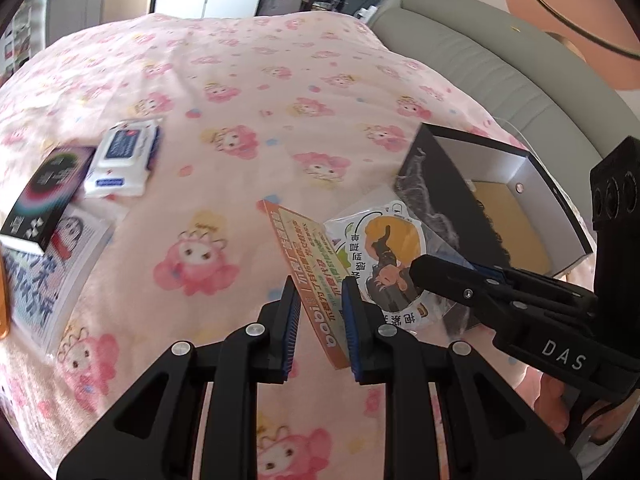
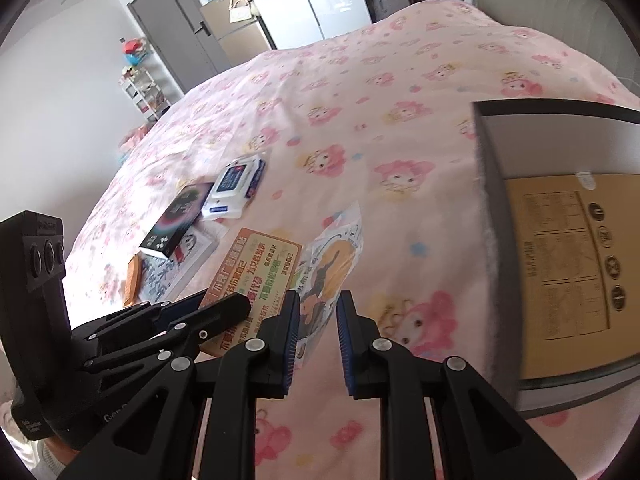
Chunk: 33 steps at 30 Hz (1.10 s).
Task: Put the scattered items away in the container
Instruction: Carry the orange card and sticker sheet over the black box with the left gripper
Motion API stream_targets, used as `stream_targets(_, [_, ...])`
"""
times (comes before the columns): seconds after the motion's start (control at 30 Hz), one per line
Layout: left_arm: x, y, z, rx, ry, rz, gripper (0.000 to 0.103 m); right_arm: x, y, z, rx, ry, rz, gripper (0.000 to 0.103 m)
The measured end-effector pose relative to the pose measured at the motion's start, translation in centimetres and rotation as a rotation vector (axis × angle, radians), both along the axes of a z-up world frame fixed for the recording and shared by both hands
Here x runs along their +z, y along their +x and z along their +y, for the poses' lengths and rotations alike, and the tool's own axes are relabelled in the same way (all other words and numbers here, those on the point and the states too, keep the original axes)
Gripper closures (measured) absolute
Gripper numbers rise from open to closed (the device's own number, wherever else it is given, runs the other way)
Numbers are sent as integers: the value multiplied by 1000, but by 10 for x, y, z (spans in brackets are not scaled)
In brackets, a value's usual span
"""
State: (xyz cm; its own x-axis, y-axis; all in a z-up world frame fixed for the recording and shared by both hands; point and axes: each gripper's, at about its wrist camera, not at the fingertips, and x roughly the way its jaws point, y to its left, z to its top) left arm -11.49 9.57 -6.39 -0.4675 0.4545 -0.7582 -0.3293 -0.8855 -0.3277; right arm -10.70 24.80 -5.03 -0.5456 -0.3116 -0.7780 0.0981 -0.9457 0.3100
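the left hand-held gripper [image 1: 320, 300] straddles the orange box [image 1: 308, 276] unclenched, its long axis running away; the right hand-held gripper [image 2: 318, 312], released, hovers beside the snack packet [image 2: 332, 268].

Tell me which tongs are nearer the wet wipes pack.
Left. The left tongs straddle the orange box, on the wet wipes pack's side; the right tongs sit beyond, over the snack packet.

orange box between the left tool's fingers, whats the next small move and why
Probably shut the left tool on the orange box: its fingers already straddle the box edge but look open. The open container sits just to the right, ready to receive it.
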Motion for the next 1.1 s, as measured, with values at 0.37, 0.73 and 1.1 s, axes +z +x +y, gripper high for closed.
stream_targets(0.37, [32,-12,72,-119,17,42,85,31,-2,51,-65,36,45,87])
stream_targets(0.73, [51,-20,152,-232,21,67,85,47,8,122,-181,23,67,87])
stream_targets(1.1, [36,-33,229,-315,30,-43,84,44,7,195,-289,53,20,87])
